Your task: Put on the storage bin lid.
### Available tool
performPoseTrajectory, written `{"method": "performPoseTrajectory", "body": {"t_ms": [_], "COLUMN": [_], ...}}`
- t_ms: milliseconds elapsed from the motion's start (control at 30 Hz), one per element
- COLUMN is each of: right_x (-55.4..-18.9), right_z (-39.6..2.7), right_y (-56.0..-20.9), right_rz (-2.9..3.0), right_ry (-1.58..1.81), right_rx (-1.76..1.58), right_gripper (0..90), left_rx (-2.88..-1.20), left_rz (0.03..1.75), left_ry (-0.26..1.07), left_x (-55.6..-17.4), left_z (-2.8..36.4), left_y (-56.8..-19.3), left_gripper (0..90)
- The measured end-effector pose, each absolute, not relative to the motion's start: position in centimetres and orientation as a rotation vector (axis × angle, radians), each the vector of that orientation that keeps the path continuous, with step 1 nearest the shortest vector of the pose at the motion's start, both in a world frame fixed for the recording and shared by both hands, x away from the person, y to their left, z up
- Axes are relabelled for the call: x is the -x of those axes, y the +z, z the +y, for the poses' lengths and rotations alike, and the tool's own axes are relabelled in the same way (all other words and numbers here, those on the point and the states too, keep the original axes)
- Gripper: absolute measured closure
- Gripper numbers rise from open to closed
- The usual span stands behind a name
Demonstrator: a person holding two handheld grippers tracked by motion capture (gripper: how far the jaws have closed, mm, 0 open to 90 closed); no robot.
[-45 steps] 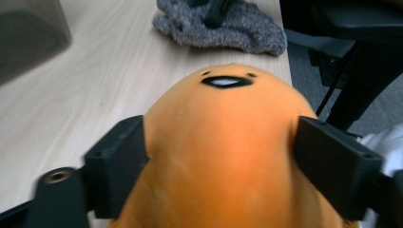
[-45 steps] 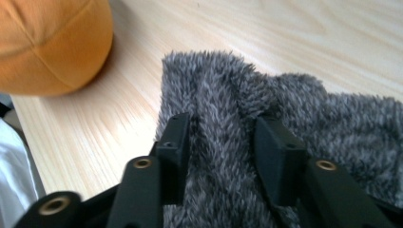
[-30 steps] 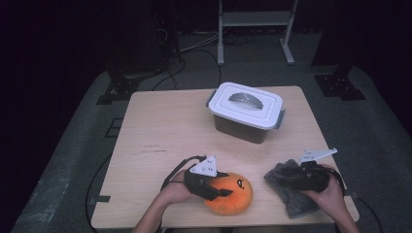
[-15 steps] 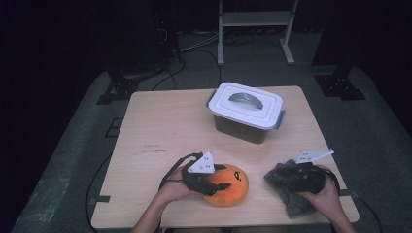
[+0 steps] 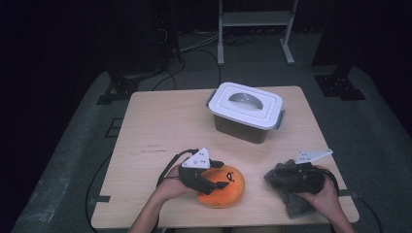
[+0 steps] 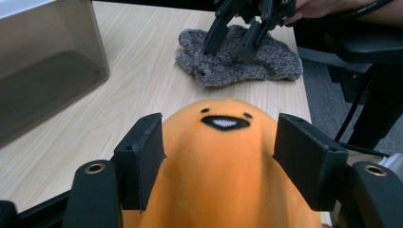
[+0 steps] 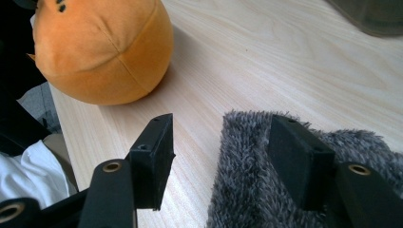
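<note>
Orange plush toy (image 6: 223, 161) lies at the worktop's (image 5: 160, 126) near edge: soft, light, compressible. Left gripper (image 6: 221, 154) straddles it, jaws just easing apart; grasp across its flanks. Right gripper (image 7: 228, 156) released over grey cloth (image 7: 266, 190).

Soft orange plush toy (image 6: 223, 156), fuzzy grey knit cloth (image 6: 237, 61), matt wooden table (image 5: 165, 126).

orange plush (image 5: 224, 187), black face | grey fuzzy cloth (image 5: 286, 191) | white lid (image 5: 246, 104)

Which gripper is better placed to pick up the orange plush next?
Left. The left gripper straddles the orange plush, its jaws having just been opening; the right gripper stands open over the grey cloth.
</note>
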State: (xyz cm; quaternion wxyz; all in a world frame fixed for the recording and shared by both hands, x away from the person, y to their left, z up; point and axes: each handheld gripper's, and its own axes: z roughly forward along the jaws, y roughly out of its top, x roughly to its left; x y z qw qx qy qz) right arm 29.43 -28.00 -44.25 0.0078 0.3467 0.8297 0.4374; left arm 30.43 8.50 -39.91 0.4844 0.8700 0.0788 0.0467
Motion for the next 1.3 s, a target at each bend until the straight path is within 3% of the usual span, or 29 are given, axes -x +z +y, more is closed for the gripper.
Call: {"method": "performPoseTrajectory", "body": {"t_ms": [667, 1000, 1300], "right_x": [-31.9, -34.5, -36.5], "right_z": [-28.5, -27.6, -26.5], "right_y": [-41.0, -37.7, -34.9], "right_rz": [2.508, 2.492, 2.522], "right_ry": [1.459, 1.434, 1.372], "right_rx": [-1.033, -0.979, -0.919], "right_gripper": [35.7, 34.3, 34.3], "left_rx": [-2.123, -2.094, -2.079], "left_rz": [0.221, 0.27, 0.315], "left_ry": [0.103, 0.127, 0.16], "left_x": [-30.6, -31.0, -31.4], "left_z": [9.4, 11.0, 12.6], "left_y": [-39.9, -39.1, -38.9], "left_gripper": [19.3, 11.9, 10.6]}}
